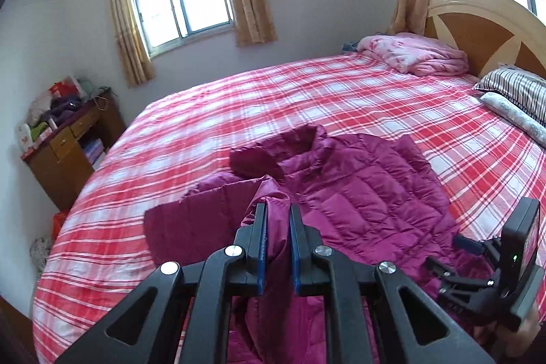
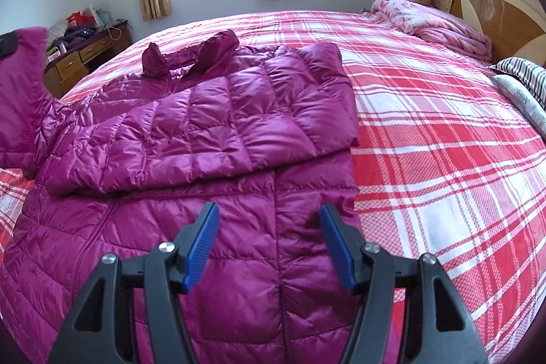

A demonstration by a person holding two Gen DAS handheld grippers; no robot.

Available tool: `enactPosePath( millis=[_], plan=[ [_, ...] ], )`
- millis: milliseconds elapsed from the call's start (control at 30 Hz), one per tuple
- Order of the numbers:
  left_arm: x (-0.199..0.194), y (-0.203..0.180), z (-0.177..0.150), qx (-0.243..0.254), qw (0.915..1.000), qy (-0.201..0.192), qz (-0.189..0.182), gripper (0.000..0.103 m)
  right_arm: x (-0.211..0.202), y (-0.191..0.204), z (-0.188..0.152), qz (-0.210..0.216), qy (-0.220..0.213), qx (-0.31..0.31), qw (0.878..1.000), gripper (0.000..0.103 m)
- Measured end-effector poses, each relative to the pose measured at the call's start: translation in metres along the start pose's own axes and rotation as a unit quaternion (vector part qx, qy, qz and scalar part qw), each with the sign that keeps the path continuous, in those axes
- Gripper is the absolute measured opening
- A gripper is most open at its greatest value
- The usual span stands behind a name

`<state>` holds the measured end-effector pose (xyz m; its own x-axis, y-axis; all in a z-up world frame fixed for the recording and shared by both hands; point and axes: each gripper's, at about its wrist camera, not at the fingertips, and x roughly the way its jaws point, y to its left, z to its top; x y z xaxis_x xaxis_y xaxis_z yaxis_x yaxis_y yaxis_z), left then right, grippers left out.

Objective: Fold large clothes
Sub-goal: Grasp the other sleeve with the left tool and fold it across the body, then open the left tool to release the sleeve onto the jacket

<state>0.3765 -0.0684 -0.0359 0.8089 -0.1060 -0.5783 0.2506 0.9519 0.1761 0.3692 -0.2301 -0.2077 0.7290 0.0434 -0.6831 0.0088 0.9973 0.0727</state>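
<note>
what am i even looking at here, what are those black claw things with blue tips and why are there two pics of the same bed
Each black claw is a hand-held gripper that a person carries, one per hand, with a camera looking out along its two fingers. So each picture is one gripper's own view.

The left gripper is shut on a fold of the magenta puffer jacket, lifting that part up. The right gripper is open and holds nothing; it hovers over the jacket's lower part. It also shows at the edge of the left view.

The jacket lies on a bed with a red plaid sheet, one sleeve already folded across its front. A pink quilt sits by the headboard.
</note>
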Motion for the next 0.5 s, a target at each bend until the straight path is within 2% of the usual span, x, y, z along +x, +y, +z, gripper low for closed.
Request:
enactPosePath(
  millis=[300,500],
  plan=[
    [0.049,-0.049,-0.006,0.006,0.9997,0.016,-0.02,0.011,0.003,0.006,-0.003,-0.012,0.004,-0.015,1.0,0.066],
    [0.069,-0.075,-0.01,0.013,0.9989,0.026,-0.036,0.011,0.005,0.004,-0.003,-0.005,0.009,-0.01,1.0,0.067]
  ],
)
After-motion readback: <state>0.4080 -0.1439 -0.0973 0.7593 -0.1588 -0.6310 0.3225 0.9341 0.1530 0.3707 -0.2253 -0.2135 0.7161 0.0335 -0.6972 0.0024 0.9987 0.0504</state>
